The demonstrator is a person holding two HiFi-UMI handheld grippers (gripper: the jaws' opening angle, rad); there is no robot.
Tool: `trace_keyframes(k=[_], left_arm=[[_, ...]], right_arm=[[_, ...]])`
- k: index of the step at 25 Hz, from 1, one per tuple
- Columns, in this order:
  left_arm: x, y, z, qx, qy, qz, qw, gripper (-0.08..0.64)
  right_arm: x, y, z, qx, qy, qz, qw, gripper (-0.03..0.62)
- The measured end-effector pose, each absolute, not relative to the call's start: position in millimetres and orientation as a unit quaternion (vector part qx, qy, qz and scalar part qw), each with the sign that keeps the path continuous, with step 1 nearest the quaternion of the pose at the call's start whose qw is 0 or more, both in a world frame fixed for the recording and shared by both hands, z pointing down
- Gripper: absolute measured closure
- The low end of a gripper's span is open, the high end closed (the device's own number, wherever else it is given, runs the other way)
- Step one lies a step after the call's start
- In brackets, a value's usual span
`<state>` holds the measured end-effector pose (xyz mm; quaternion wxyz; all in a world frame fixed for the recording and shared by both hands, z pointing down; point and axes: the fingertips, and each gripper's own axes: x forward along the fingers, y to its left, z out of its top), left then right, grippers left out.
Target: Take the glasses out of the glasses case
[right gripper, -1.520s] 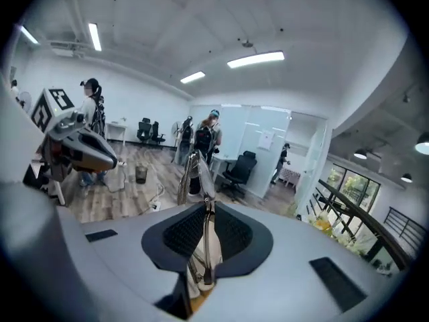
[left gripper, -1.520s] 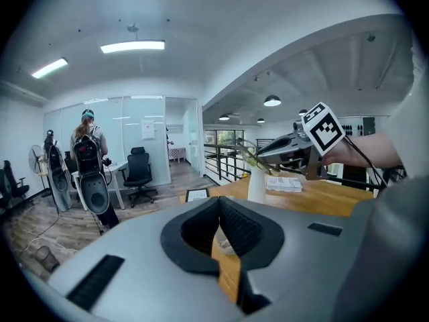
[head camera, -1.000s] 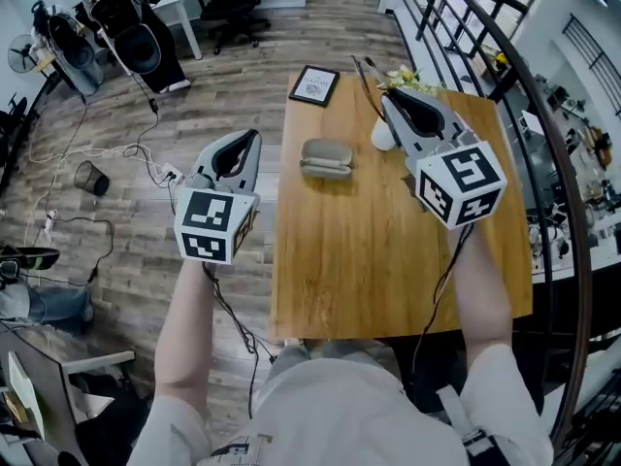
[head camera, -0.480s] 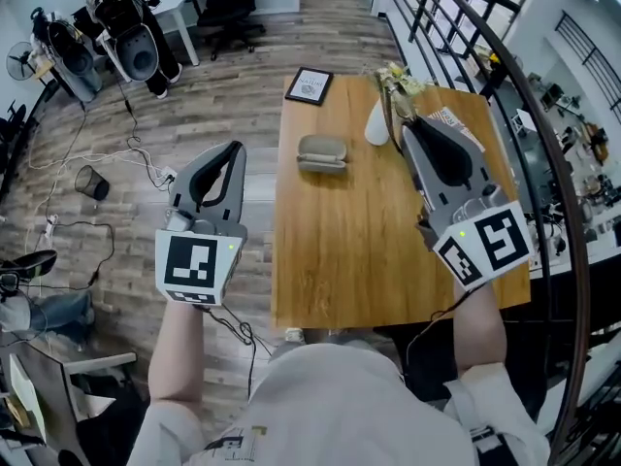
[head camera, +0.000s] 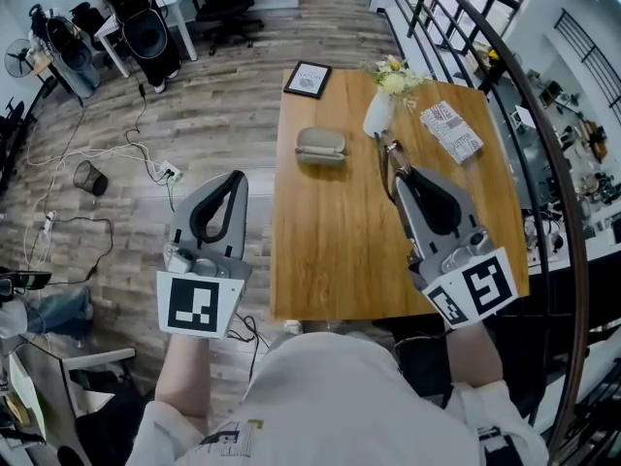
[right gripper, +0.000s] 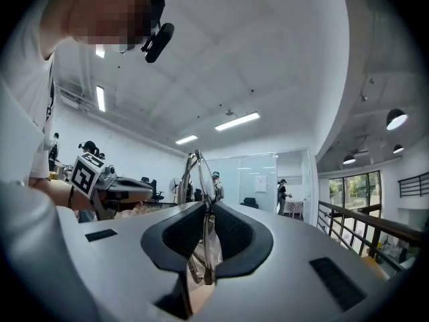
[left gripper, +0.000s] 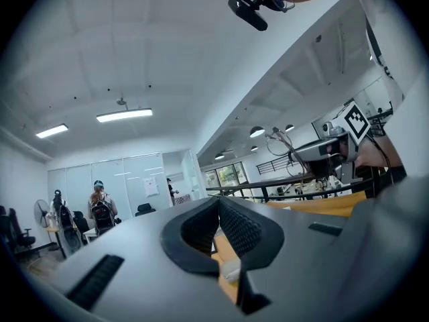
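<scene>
Head view shows the near half of the desk point(head camera: 330, 260) bare. The left gripper point(head camera: 236, 177) hangs off the desk's left edge over the floor point(head camera: 223, 95), fingers together on nothing. Both grippers have drawn back toward the near edge since a second ago. The right gripper point(head camera: 398, 171) pinches the folded glasses point(head camera: 387, 151). Their long axis points at the far edge, toward the vase point(head camera: 378, 115). They are clear of the glasses case point(head camera: 320, 146), which lies near the far left corner.

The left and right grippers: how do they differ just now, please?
The left gripper is shut on nothing; the right gripper clamps the folded glasses. The left gripper hangs over the floor beside the table; the right gripper hangs over the table. Both point forward.
</scene>
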<state>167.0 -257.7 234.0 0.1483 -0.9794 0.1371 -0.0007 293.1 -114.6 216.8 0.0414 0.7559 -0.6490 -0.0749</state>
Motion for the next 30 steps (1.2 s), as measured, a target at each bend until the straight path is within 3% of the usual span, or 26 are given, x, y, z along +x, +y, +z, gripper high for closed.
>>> trace_keyframes(k=[13, 30], left_arm=[[144.9, -236.4, 275.4, -0.984, 0.151, -0.040, 0.083, 0.543], [143.8, -245.8, 293.1, -0.979, 0.147, -0.059, 0.127, 0.543]], right_arm=[[290.6, -86.9, 251.4, 0.771, -0.637, -0.004, 0.005, 0.528], [276.8, -94.9, 279.0, 0.760, -0.649, 0.020, 0.025, 0.528]])
